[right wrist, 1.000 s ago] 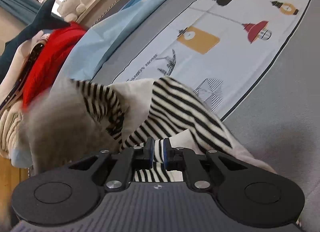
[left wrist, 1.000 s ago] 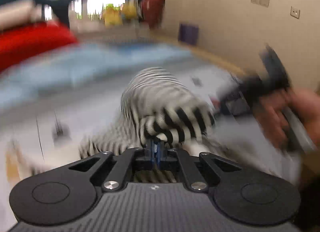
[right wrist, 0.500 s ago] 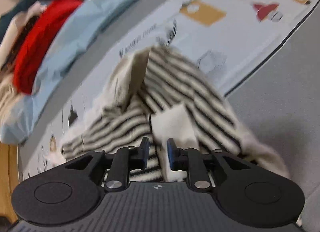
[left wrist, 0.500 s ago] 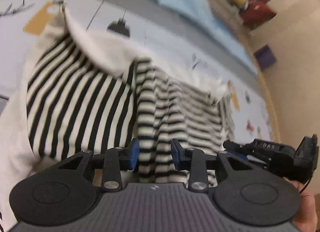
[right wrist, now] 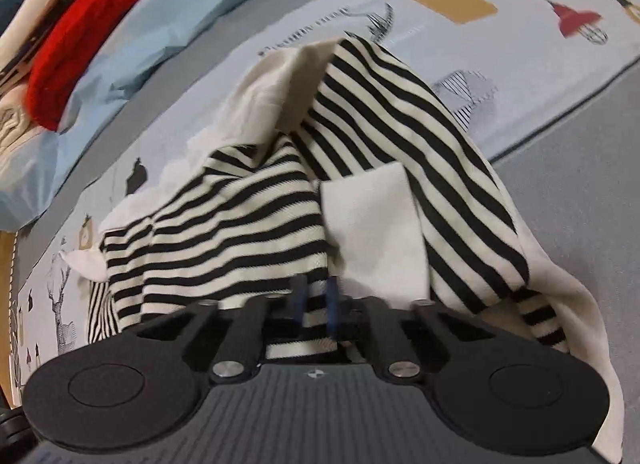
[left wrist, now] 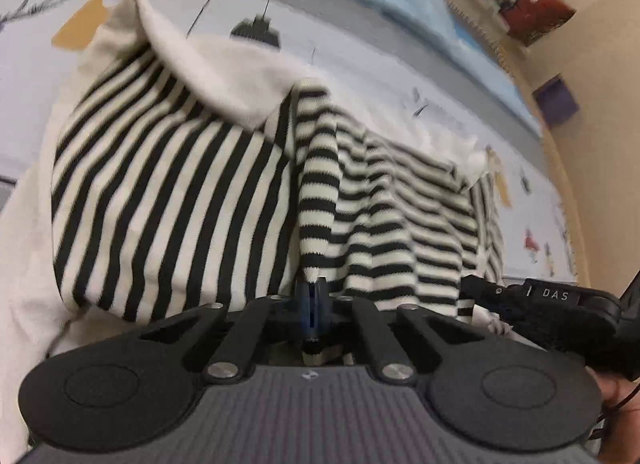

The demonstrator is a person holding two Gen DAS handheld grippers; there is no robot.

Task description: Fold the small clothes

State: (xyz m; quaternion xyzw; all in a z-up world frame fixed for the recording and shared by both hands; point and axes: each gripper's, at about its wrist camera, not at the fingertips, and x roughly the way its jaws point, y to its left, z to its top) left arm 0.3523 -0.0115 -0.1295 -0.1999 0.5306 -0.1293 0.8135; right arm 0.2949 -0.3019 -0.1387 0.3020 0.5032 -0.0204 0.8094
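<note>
I see a bed (right wrist: 580, 200) carrying everything, covered by a gray spread with a pale blue printed sheet (right wrist: 460, 52) laid across it, showing little drawings: a mustard tag, a red lamp, black shapes, a deer near the left edge of my right camera. A striped garment (left wrist: 168, 200), black and cream with plain cream panels, lies rumpled directly on that sheet, partly bunched and folded over itself. Farther back, a light blue blanket (right wrist: 160, 12) lies along the bed. On it, at the far left, sits a pile with a red cloth (right wrist: 92, 28) and cream clothes (right wrist: 16, 132).
</note>
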